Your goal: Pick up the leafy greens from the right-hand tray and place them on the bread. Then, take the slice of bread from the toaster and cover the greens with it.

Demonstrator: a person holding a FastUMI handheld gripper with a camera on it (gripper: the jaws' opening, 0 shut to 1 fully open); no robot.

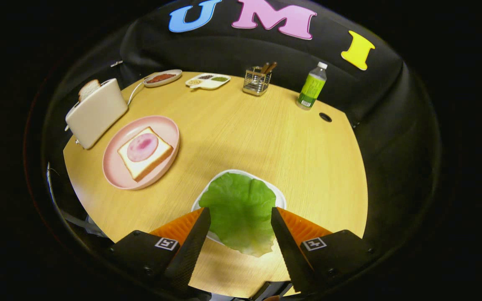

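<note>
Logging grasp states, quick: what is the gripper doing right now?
Gripper: open, fingers spread either side of the leafy greens on the white tray; not pressing on the leaf, holding nothing.

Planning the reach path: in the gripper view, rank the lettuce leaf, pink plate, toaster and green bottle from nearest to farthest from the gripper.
The gripper is open.
1. Lettuce leaf, between the fingers, on its white tray.
2. Pink plate, ahead to the left, holding bread with a ham slice.
3. Toaster, beyond the plate, further left.
4. Green bottle, at the table's far side, to the right.
</note>
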